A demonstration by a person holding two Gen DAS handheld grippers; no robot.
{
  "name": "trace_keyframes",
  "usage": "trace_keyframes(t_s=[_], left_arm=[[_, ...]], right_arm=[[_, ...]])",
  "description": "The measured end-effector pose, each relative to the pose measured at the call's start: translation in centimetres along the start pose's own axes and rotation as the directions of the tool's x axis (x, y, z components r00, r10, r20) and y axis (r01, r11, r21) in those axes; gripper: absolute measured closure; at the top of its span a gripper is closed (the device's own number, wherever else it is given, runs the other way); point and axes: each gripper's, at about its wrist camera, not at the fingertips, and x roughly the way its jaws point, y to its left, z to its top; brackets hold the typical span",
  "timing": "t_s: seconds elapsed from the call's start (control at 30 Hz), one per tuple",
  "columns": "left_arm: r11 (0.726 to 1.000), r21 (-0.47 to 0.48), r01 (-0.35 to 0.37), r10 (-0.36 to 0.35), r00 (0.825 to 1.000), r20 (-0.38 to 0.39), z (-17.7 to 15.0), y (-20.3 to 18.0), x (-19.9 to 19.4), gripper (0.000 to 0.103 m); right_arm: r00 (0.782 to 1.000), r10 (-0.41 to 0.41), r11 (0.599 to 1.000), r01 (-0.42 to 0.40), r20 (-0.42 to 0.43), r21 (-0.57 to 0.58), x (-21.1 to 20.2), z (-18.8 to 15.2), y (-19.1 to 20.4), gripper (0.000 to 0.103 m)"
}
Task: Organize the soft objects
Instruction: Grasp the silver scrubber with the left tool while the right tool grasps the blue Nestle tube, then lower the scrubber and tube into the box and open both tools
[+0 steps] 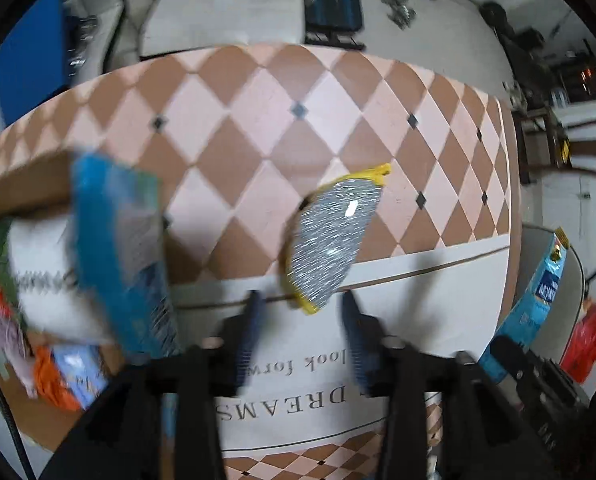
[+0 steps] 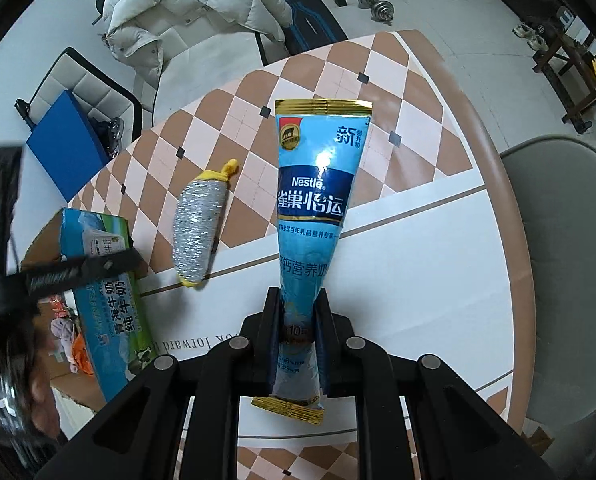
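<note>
A silver scrubbing pad with yellow trim [image 1: 330, 240] [image 2: 195, 232] lies on the checked tablecloth [image 1: 257, 112]. My left gripper [image 1: 302, 300] is open and empty, its fingertips just short of the pad's near end. My right gripper [image 2: 298, 300] is shut on a blue Nestle milk-powder pouch [image 2: 318, 184] and holds it upright above the table; the pouch also shows at the right edge of the left wrist view [image 1: 538, 292]. A cardboard box [image 1: 21, 184] [image 2: 45, 236] with a blue flap [image 1: 117, 248] [image 2: 105, 300] stands at the left, with soft items inside.
A white pillow or pack [image 1: 45, 272] and orange and blue soft items [image 1: 53, 376] fill the box. Chairs stand around the table: a grey one [image 2: 558, 240] at right, a cushioned one [image 1: 225, 8] behind. A white jacket [image 2: 185, 4], dumbbells [image 2: 374, 2] and a red bag [image 1: 586, 336] are on the floor side.
</note>
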Motion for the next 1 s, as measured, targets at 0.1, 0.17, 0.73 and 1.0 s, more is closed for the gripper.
trace_keyframes(t_s=[0.1,0.17,0.73,1.0], left_arm=[[0.997,0.061,-0.049,0.051,0.998,-0.027,2.3,-1.3,1.4,0.044],[0.992,0.095,-0.086,0.089,0.995,-0.035,3.2,-2.0,2.3,0.044],[0.996,0.082,-0.027,0.017,0.992,0.122,-7.7,0.7,-3.5,0.059],[0.994,-0.077,-0.075,0.091,0.967,0.237,-12.3,13.0,-13.1,0.059]], right_arm=[[1.000,-0.010,1.000,0.010,-0.003,0.007,0.2,0.3,-0.1,0.087],[1.000,-0.017,1.000,0.017,-0.007,0.013,0.5,0.6,-0.4,0.087],[0.999,0.036,0.998,-0.038,-0.034,-0.056,-0.4,-4.4,3.2,0.087],[0.978,0.201,0.958,-0.207,-0.052,-0.196,-2.5,-8.6,14.9,0.087]])
